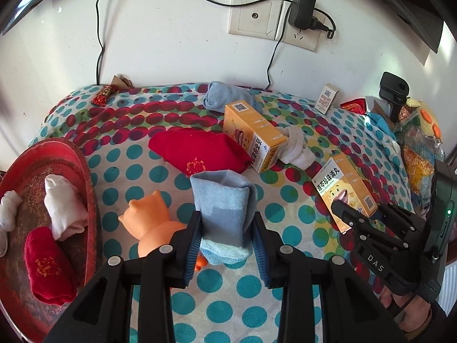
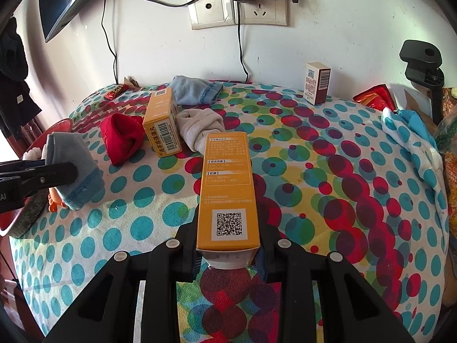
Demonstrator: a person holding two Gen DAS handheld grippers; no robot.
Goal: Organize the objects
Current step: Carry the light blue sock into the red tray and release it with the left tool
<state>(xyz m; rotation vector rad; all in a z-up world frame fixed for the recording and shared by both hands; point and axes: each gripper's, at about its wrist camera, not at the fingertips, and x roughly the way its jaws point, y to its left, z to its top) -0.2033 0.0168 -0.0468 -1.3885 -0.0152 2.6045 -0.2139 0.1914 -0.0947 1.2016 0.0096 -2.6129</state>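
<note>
While the left hand-held gripper point(image 1: 225, 237) clamps a folded blue sock point(image 1: 221, 200) just above the dotted cloth point(image 1: 142, 165) on the desk, beside an orange toy point(image 1: 151, 217) and near the red tray point(image 1: 85, 177) of rolled socks, the right hand-held gripper point(image 2: 228, 254) grips an orange medicine box point(image 2: 227, 183) lengthwise

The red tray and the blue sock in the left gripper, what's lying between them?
An orange toy pig lies on the dotted cloth between the red tray and the blue sock; the left wrist view shows it.
</note>
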